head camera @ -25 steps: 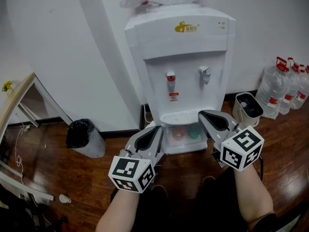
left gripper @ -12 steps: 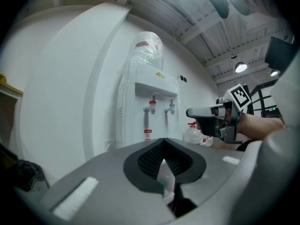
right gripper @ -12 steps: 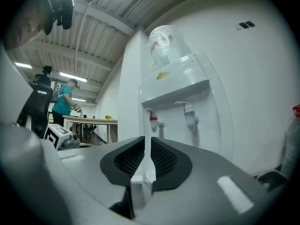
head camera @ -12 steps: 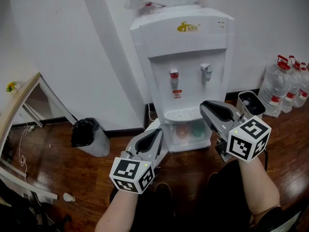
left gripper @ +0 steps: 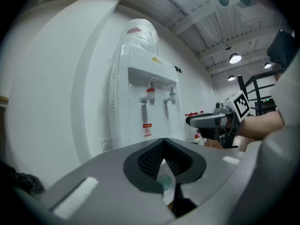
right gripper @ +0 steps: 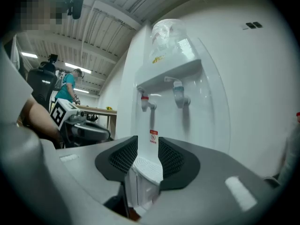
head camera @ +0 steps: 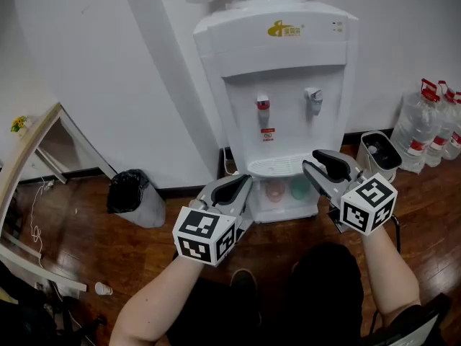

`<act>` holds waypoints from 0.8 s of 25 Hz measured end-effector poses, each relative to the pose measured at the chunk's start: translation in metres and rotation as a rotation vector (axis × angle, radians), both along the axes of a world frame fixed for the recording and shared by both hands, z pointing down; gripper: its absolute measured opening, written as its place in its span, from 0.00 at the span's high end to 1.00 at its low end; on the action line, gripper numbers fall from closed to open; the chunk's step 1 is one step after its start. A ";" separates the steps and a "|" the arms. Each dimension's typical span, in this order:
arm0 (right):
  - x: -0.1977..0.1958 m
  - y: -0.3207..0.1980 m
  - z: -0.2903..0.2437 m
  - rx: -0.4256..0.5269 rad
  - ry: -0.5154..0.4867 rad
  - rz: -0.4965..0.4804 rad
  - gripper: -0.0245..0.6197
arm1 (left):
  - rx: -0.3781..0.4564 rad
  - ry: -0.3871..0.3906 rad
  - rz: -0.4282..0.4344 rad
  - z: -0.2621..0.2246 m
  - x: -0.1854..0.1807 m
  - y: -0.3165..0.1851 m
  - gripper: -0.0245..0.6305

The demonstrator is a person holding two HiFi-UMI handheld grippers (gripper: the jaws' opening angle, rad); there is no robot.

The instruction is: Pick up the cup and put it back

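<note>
Head view: water dispenser against the wall, two cups in its lower compartment under the drip tray: pink cup on the left, green cup on the right, just beside each other. Both look upright, long axis vertical, but too small to be sure. Task doesn't say which cup. Both grippers point level at the compartment, cups ahead of the tips and a bit below. Left gripper sits left of the pink cup, right gripper just up and right of the green cup. Right looks nearer, so I judge it's the likely picker, and it needs to drop lower and go forward. Forearms reach out from the bottom edge, marker cubes toward the camera

Left gripper view: left gripper jaws narrowly apart, nothing between the pads. A teal patch, probably the green cup, shows through the gap, low. Dispenser straight ahead, right gripper off to the right, well apart

Right gripper view: right gripper jaws have just been opening, now a narrow gap, empty. Through the gap only the drip tray and white cabinet front, no cup to make out, so aim is too high for a grab. Left gripper at left, level with it
</note>
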State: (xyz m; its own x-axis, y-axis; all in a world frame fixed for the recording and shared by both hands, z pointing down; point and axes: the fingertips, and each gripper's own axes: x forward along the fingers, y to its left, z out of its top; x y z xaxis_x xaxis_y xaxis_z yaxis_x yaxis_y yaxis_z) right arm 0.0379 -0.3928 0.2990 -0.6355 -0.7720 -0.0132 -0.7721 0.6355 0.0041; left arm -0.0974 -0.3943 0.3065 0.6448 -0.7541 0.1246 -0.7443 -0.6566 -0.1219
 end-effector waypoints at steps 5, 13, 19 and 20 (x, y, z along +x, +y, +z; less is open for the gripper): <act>0.000 -0.017 0.065 -0.047 0.064 -0.015 0.68 | 0.029 0.021 -0.024 0.023 0.011 -0.012 0.75; -0.007 -0.022 0.179 -0.166 0.105 -0.097 0.66 | -0.063 0.015 -0.132 0.127 0.009 -0.020 0.75; -0.019 -0.040 0.257 -0.250 0.134 -0.074 0.57 | -0.177 0.016 -0.126 0.199 0.011 -0.028 0.75; -0.021 -0.043 0.267 -0.259 0.129 -0.070 0.55 | -0.179 0.001 -0.109 0.206 0.013 -0.031 0.75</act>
State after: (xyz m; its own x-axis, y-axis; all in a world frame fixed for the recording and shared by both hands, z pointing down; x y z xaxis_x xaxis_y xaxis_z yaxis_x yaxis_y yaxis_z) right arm 0.0164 -0.4354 0.5660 -0.6708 -0.6936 0.2627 -0.7301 0.6798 -0.0695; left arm -0.0841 -0.4251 0.5129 0.5611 -0.7852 0.2619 -0.8120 -0.5835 -0.0096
